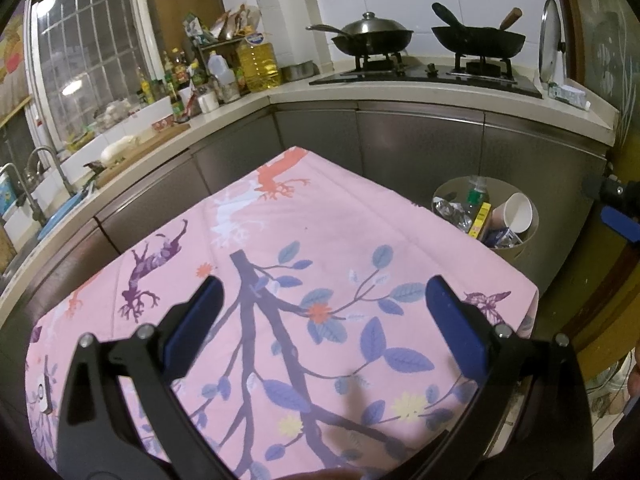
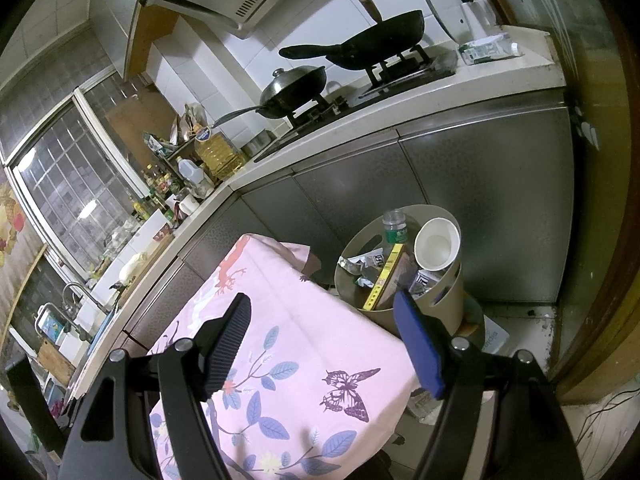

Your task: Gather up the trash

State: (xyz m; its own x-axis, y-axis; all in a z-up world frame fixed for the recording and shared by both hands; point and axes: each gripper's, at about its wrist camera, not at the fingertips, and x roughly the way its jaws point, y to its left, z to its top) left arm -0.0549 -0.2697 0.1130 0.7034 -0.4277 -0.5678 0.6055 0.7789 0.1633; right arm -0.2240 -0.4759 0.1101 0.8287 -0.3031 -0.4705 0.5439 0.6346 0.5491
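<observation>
A beige round bin (image 1: 516,254) (image 2: 446,304) stands on the floor past the table's far right corner. It holds a white paper cup (image 1: 518,212) (image 2: 436,246), a clear bottle with a green label (image 1: 476,194) (image 2: 396,228), a yellow box (image 1: 482,218) (image 2: 386,274) and crumpled wrappers (image 2: 360,264). My left gripper (image 1: 324,304) hovers open over the pink flowered tablecloth (image 1: 304,240) with nothing between its fingers. My right gripper (image 2: 324,332) is open too, over the table's right corner, its blue right pad just in front of the bin. Its tip (image 1: 620,222) shows at the right edge of the left wrist view.
Grey cabinet fronts (image 1: 420,140) run behind the table and bin. On the counter above are a stove with two woks (image 1: 374,38) (image 2: 376,46), an oil jug (image 1: 258,64), several bottles and a sink (image 1: 36,196) at the left. A brown door frame (image 2: 600,240) closes the right side.
</observation>
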